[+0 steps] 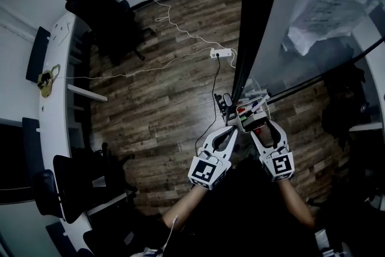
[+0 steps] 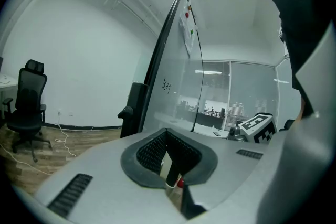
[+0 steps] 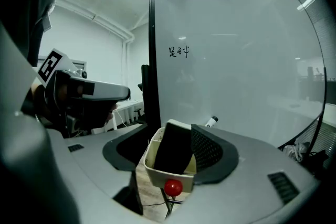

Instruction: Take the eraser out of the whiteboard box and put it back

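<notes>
Whiteboard [image 3: 236, 60] behind; left gripper [image 1: 230, 130] pinches the box [image 3: 157, 173] rim, right gripper [image 1: 262, 130] gapes around the eraser [image 3: 173, 149]. It's probably light and firm; I'd take its flat sides.

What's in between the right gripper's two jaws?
The black eraser, standing in the cream whiteboard box. That shows in the right gripper view.

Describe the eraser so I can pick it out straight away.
Start at the big whiteboard and drop to the small cream box at its lower edge. The eraser is the black block with a pale top standing on end inside, far wider than the red ball on the box's front.
</notes>
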A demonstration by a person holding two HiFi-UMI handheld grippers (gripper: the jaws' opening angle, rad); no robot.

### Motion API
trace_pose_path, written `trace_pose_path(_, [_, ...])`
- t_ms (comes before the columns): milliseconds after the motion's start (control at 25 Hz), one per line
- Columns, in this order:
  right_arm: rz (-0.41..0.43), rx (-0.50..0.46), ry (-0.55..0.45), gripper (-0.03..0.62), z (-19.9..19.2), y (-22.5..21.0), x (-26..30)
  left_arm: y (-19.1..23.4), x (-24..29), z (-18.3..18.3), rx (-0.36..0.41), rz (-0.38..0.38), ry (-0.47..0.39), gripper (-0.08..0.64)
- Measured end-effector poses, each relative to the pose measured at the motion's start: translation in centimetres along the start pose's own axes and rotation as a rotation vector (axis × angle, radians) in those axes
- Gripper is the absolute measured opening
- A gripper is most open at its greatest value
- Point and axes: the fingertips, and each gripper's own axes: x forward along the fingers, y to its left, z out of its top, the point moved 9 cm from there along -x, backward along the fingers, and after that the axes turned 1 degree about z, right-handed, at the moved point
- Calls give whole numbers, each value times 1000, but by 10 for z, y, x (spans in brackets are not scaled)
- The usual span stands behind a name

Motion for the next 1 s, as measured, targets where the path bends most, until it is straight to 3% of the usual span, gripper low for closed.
trace_pose_path(280, [-73,19,-87,229,13,4,-14,1,-2,0,2,-38,0,6])
trace_pose_path(400, [-129,34,-111,82,18,6,-20,1,-4,1,2,-54,-1,6])
trace_pose_path(560, [-178,66,-96,24,19,9,-28,2,-8,2,9,-75,-4,6])
trace_pose_path(720, [-178,85,-109,15,17,14,-33,2,-11,4,14,-100,-8,6])
trace_pose_path(1000, [-256,195,-154,15,25,34,-43,8,-23,7,27,-157,-13,6])
